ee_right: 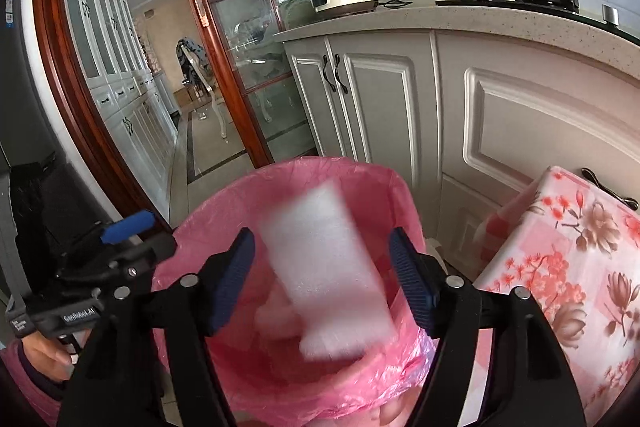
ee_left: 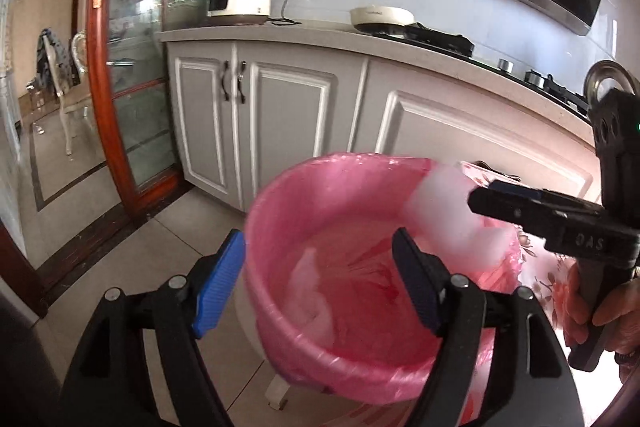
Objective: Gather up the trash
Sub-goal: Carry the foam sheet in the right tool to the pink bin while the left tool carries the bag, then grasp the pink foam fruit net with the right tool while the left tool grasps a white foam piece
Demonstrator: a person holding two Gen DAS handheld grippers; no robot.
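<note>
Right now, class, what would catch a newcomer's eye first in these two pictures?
The pink-lined bin fills the middle of both views, on the floor before grey cabinets. A blurred white foam slab hangs over its mouth between the open right tongs. A floral tablecloth glows to its right.

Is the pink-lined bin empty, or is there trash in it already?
Not empty. The bin already holds crumpled white material at the bottom, and a white foam block is over the opening, between the right claw's open jaws.
</note>
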